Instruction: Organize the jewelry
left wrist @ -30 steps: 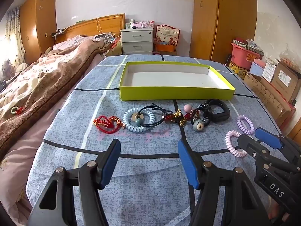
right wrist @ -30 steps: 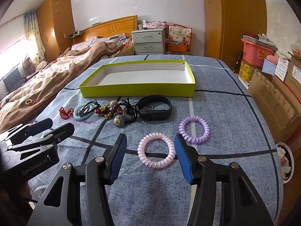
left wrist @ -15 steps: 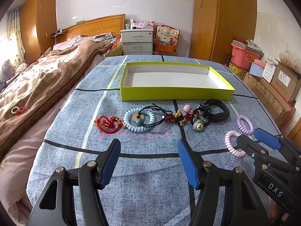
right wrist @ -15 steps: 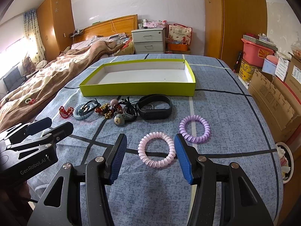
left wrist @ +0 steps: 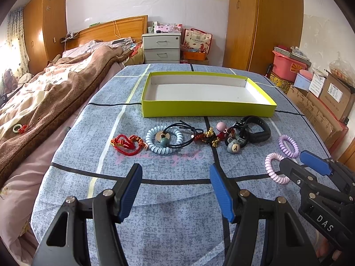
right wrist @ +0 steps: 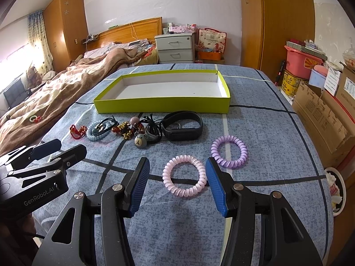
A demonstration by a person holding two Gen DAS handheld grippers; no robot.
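Pink coil bracelet [right wrist: 184, 175] is lying flat on the blue checked tabletop [right wrist: 266, 122], directly ahead of the right gripper [right wrist: 177, 185], whose jaws I am holding spread wide with the ring sitting between the two blue pads. Its right edge is almost touching the right pad [right wrist: 216, 185]; the left pad stands clear. I am keeping this gripper low and level, pointing forward, so I judge that it is the nearer one for the pick. The left gripper [left wrist: 176, 190] is hovering over bare cloth to the left, jaws likewise spread and holding nothing. Just beyond lies the purple coil bracelet [right wrist: 229, 151], apart from the pink one. Farther on, the black band [right wrist: 182, 128], bear charm [right wrist: 140, 141], pale blue coil [left wrist: 164, 140] and red cord [left wrist: 126, 144] are forming a row. Beyond them the yellow-green tray [right wrist: 162, 106] is sitting empty, awaiting the pieces.
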